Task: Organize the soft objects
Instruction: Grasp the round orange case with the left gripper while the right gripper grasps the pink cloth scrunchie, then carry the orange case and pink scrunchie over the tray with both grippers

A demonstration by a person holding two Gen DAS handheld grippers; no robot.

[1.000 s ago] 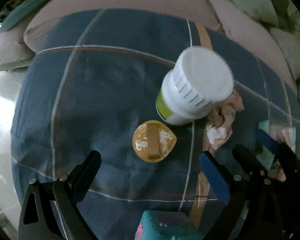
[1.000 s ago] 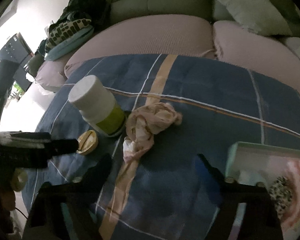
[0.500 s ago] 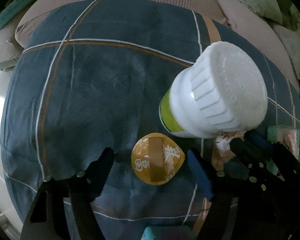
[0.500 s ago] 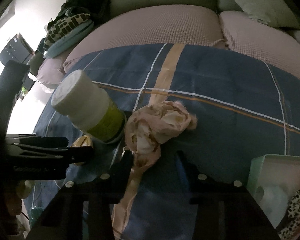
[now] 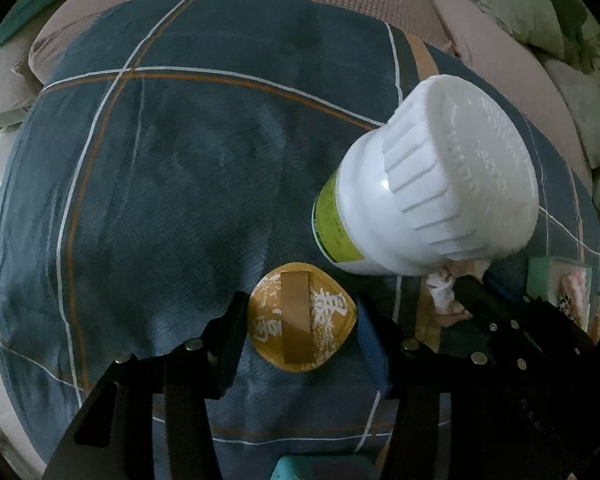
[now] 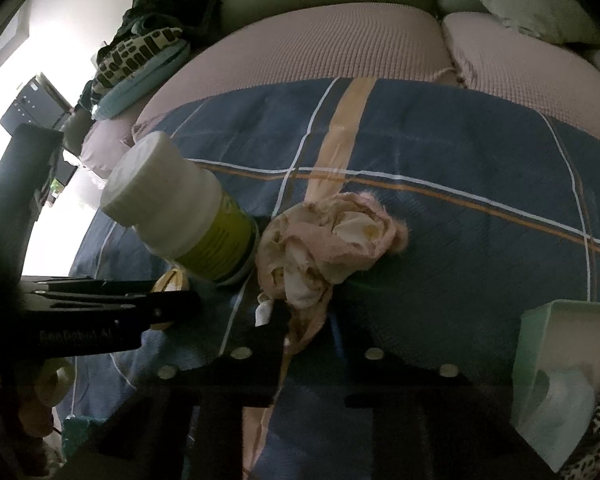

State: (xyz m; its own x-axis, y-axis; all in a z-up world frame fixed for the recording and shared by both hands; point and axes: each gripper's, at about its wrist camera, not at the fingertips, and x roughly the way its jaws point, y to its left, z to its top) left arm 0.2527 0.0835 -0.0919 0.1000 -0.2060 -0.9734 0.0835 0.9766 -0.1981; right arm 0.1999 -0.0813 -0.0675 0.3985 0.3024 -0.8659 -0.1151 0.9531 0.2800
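A yellow-brown powder puff (image 5: 302, 320) with a ribbon strap lies flat on the blue plaid blanket (image 5: 172, 184). My left gripper (image 5: 302, 314) points down over it with jaws closing. Both pads sit right at the puff's edges and do not visibly squeeze it. A crumpled pink cloth (image 6: 324, 240) lies beside a tilted white bottle (image 6: 180, 216) with a green label. My right gripper (image 6: 306, 332) is closing on the cloth's lower tail, which is pinched between its pads. In the left wrist view, the right gripper (image 5: 472, 284) meets the cloth (image 5: 444, 288) under the bottle (image 5: 420, 200).
A pale green box (image 6: 556, 360) holding soft items stands at the blanket's right edge. A teal object (image 5: 320, 468) pokes in at the near edge. Pink sofa cushions (image 6: 320, 40) rise behind the blanket, with a pile of clothes (image 6: 140, 52) at the far left.
Both grippers came down closer to the blanket and narrowed. The left jaws drew in around the puff. The right jaws came together on the pink cloth's tail.
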